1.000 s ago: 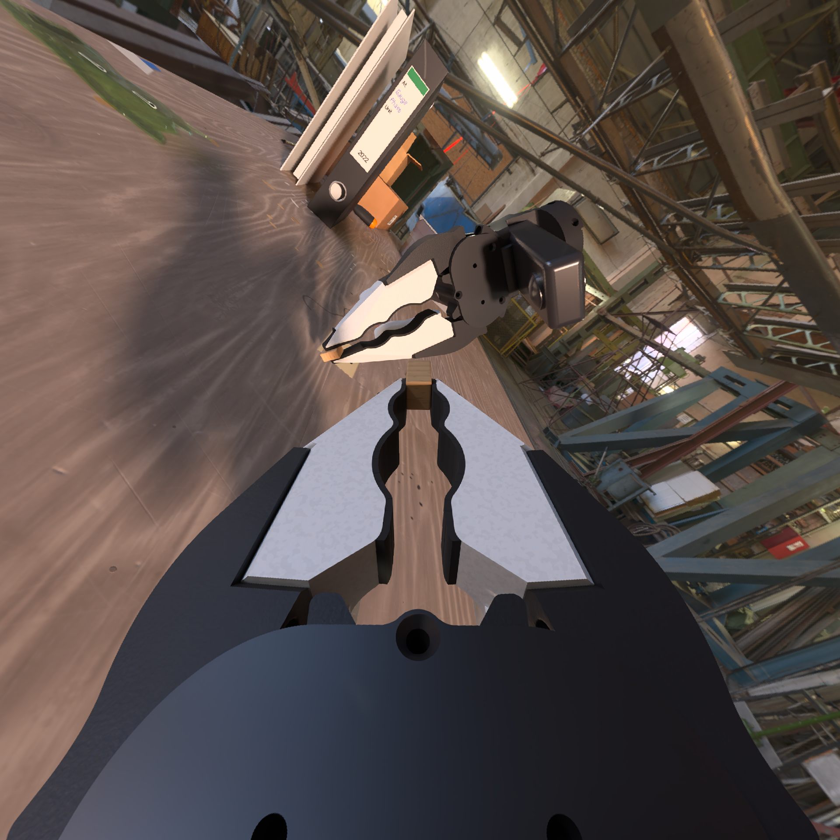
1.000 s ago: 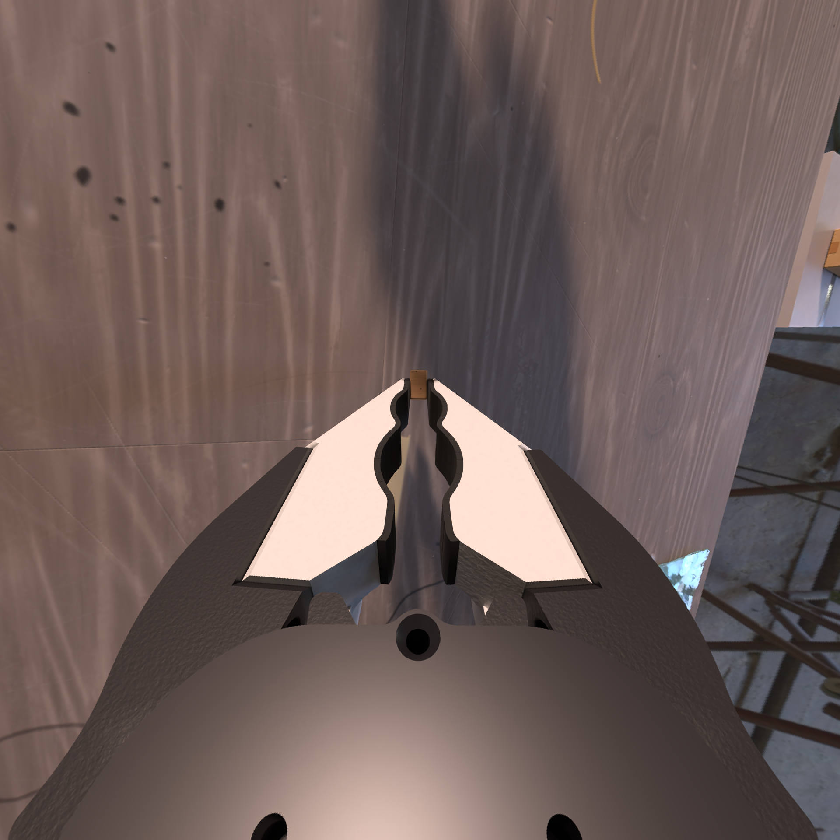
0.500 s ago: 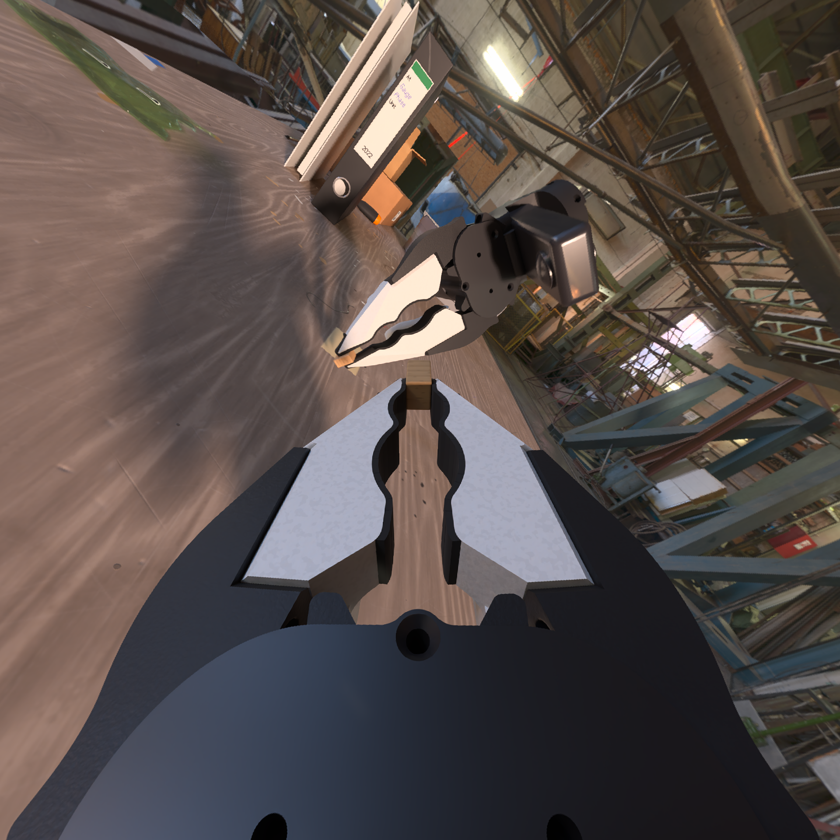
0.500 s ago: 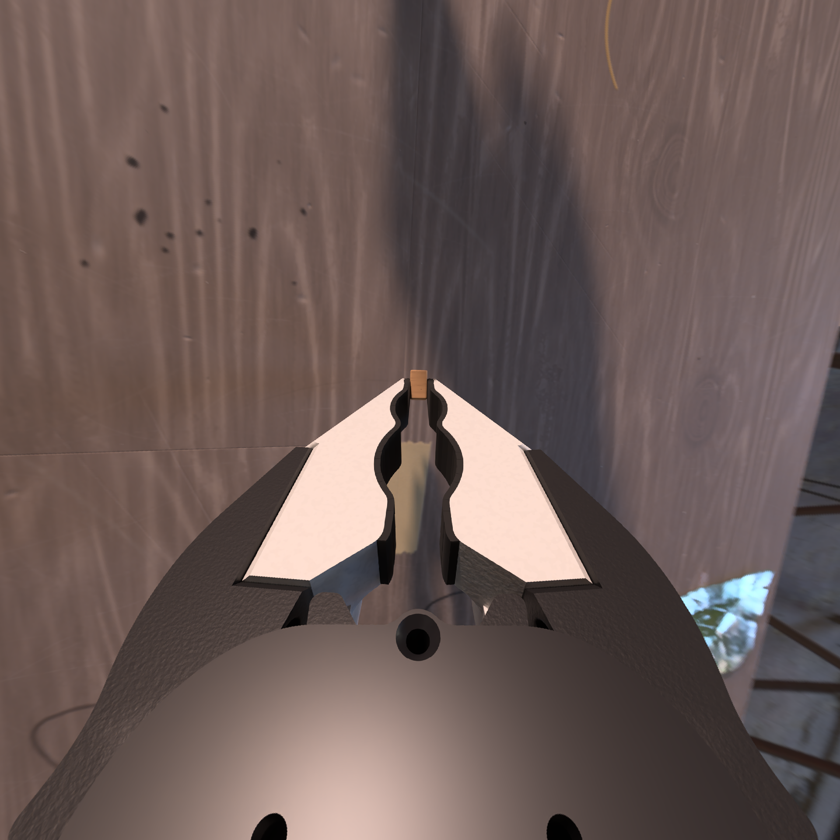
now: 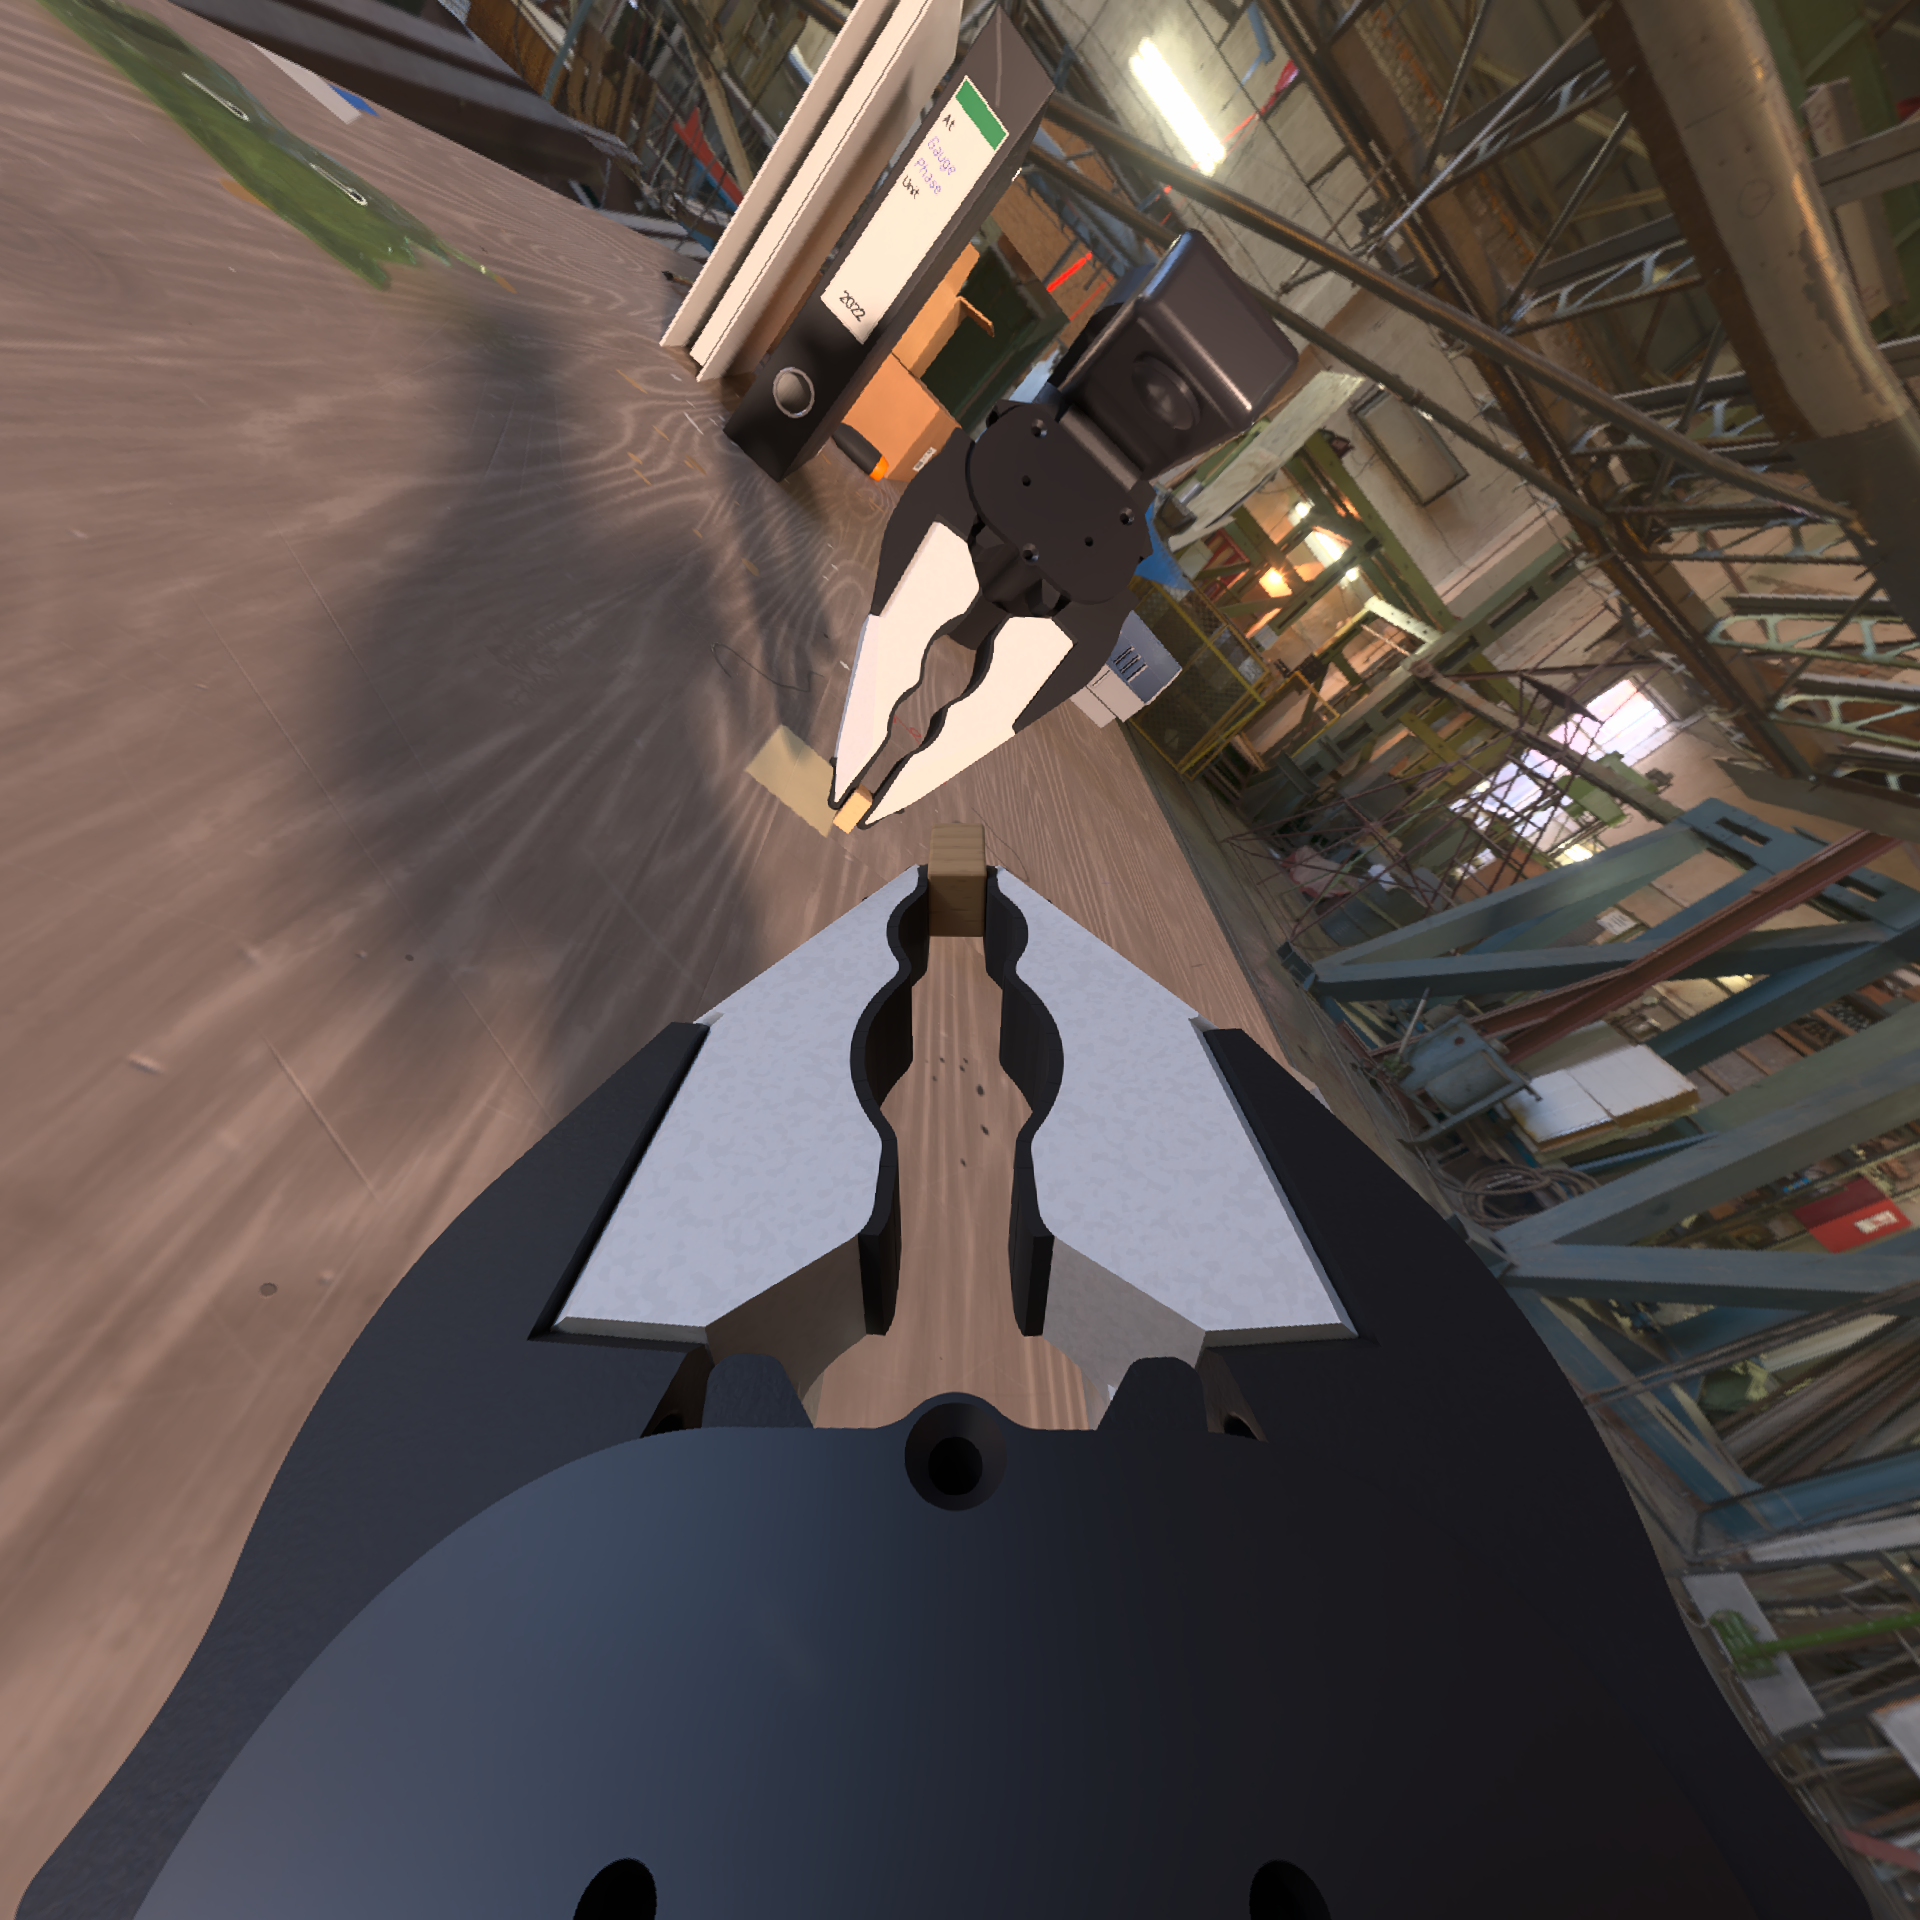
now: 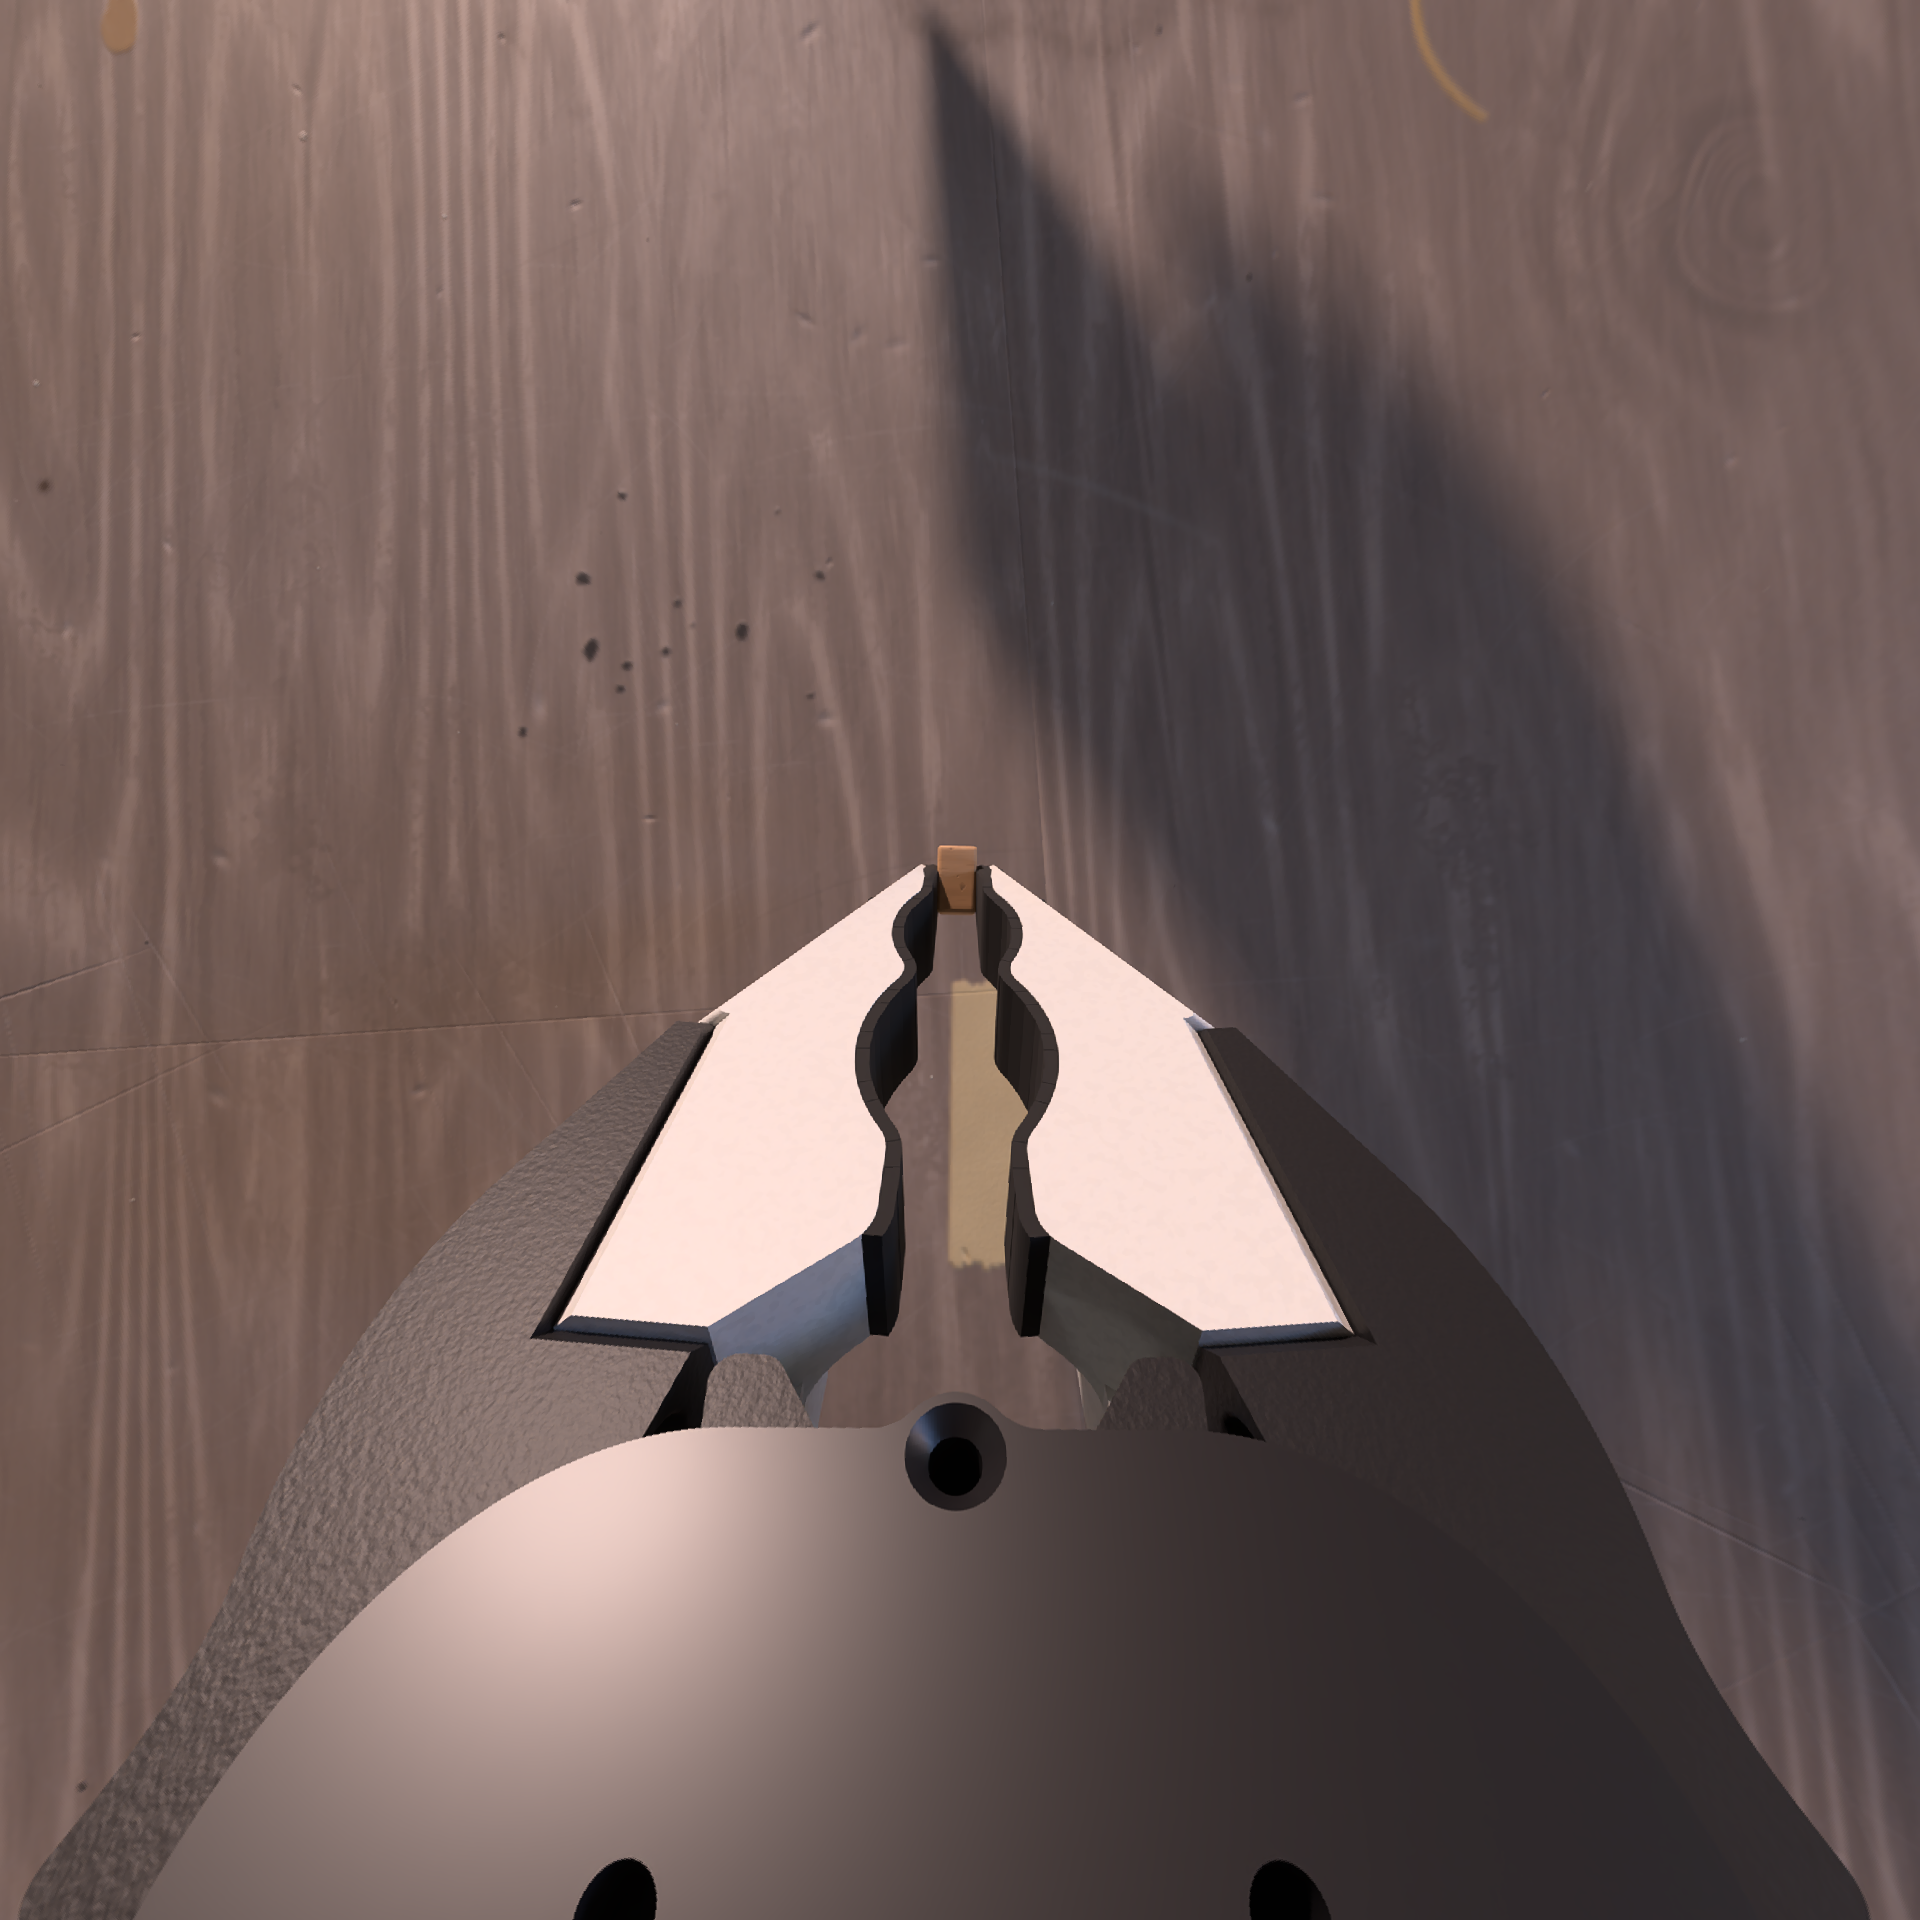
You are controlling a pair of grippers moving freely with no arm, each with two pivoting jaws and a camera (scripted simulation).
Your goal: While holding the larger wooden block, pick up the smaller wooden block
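Your left tool (image 5: 957, 883) is clamped on the larger wooden block (image 5: 957, 891), and your right tool (image 6: 957, 883) pinches the smaller wooden block (image 6: 956, 878). Both look grasped; next, raise the smaller one well clear of the counter (image 6: 416, 520) without loosening either grip.

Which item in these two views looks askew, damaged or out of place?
Nothing stands out. The left gripper holds the larger block squarely, the right gripper pinches the smaller block at its tips, and the binder stands on the table.

"What did my left gripper (image 5: 957, 883) have?"
"The larger wooden block (image 5: 956, 891), pinched at its tips. Beyond, my right gripper (image 5: 860, 808) gripped the smaller wooden block (image 5: 852, 809) above the table (image 5: 312, 727)."
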